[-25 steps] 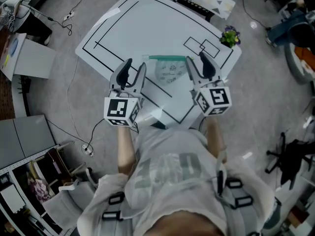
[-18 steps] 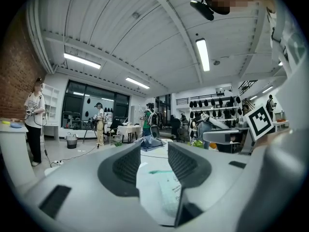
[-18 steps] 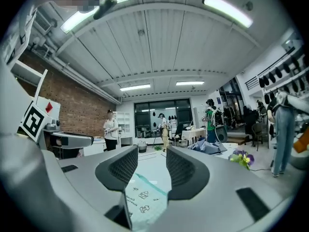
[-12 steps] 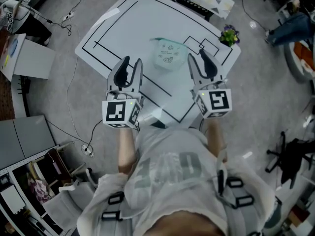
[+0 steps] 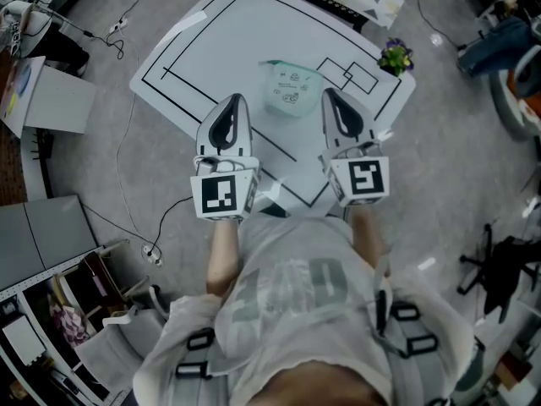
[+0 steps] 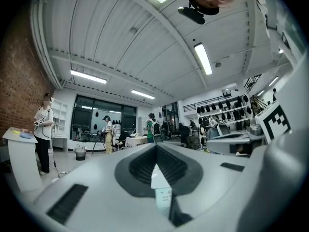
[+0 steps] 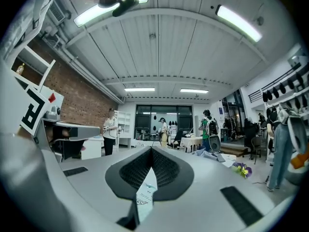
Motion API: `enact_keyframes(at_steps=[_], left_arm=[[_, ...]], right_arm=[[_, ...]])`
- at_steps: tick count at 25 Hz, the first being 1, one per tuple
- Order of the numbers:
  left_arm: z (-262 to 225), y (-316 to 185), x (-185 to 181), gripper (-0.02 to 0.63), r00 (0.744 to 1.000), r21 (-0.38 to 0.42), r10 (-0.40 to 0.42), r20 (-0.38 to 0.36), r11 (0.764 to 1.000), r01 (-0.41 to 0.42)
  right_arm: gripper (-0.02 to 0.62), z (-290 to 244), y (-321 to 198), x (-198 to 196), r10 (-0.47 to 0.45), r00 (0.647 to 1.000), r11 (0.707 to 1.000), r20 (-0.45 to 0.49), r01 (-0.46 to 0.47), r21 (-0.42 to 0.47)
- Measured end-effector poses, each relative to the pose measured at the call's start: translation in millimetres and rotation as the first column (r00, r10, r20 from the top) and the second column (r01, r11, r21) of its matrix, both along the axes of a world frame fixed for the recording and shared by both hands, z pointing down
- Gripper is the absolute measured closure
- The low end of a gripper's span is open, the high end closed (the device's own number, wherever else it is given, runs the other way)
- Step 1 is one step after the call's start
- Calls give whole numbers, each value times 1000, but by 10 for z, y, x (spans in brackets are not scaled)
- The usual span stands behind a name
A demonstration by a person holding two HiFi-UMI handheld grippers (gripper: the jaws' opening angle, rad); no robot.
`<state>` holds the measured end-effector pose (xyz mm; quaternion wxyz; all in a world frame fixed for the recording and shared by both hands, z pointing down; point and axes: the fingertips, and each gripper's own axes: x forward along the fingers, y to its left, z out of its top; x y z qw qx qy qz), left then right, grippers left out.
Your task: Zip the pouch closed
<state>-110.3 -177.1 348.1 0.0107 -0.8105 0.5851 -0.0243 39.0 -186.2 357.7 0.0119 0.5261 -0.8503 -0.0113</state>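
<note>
Pouch lies on table between left gripper and right gripper, both closed

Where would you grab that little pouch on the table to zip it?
Probably the green zip edge along the far side of the pouch, pinching one end, coming in from the side. The pouch lies slack on the table; that strip looks firmest.
</note>
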Motion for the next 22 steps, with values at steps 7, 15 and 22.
enact_keyframes(at_steps=[7,15,22], left_arm=[[-6,-8,96,598,1000,4,28,-1,1000,-28],[81,-7,78,598,999,-27,24,24,999,-23],[61,-38,77,598,999,-14,29,20,999,-29]], right_arm=[[588,54,16,-69,-11,1000,1000,0,11,-23],[588,105,-4,-29,-7,1000,999,4,7,-39],[588,143,-40,10,3,1000,999,3,-2,-51]])
